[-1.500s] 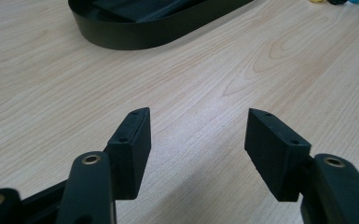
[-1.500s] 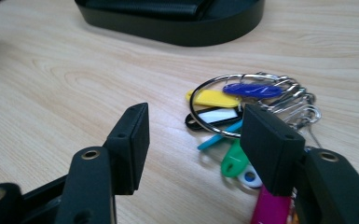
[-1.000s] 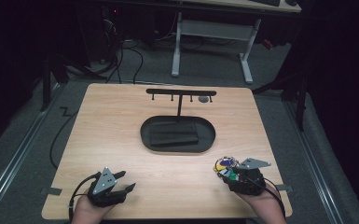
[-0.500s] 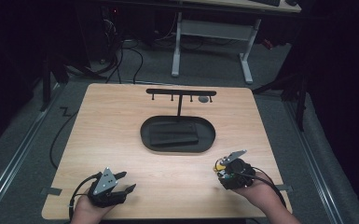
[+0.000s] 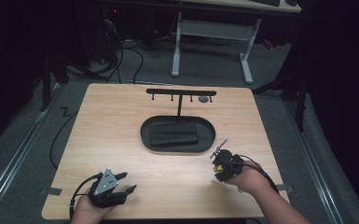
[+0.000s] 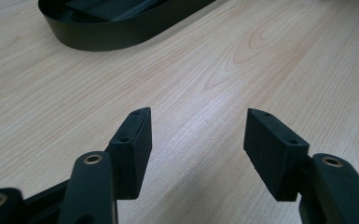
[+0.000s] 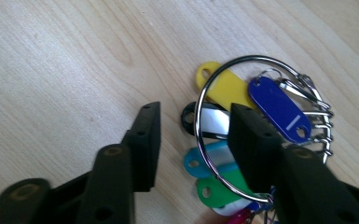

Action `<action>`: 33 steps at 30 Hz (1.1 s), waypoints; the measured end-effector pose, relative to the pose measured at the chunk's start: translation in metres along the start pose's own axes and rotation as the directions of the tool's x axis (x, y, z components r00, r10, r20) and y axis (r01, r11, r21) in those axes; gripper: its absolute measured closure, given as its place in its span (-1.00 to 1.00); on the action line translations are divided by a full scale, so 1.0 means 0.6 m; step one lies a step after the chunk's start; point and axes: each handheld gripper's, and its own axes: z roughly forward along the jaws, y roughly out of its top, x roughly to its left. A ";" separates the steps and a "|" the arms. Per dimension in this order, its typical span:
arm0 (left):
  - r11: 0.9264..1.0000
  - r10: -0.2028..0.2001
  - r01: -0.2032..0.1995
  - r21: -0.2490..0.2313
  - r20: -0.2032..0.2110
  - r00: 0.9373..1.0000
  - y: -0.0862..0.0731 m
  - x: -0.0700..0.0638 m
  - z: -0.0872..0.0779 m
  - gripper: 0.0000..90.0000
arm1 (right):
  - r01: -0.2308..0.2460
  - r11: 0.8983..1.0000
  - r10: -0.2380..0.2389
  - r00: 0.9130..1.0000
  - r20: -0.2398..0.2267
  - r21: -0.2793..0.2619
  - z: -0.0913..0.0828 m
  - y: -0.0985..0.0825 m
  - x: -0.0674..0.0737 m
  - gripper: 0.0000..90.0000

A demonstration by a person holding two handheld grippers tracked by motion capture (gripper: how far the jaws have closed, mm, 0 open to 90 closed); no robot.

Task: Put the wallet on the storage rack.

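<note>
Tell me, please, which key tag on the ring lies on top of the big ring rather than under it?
The blue tag: it lies over the ring beside the right gripper, while the yellow, white, cyan and green tags sit under the wire.

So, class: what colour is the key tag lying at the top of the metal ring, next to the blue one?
Yellow, clearest in the right gripper view.

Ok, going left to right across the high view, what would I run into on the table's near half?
Left gripper → bare wooden table → right gripper, over the ring of key tags.
</note>
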 end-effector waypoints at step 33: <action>1.000 0.025 -0.025 0.004 0.015 1.000 -0.001 -0.006 0.000 -0.05 | 0.049 0.991 -0.046 0.999 -0.030 0.123 -0.045 0.011 -0.016 0.93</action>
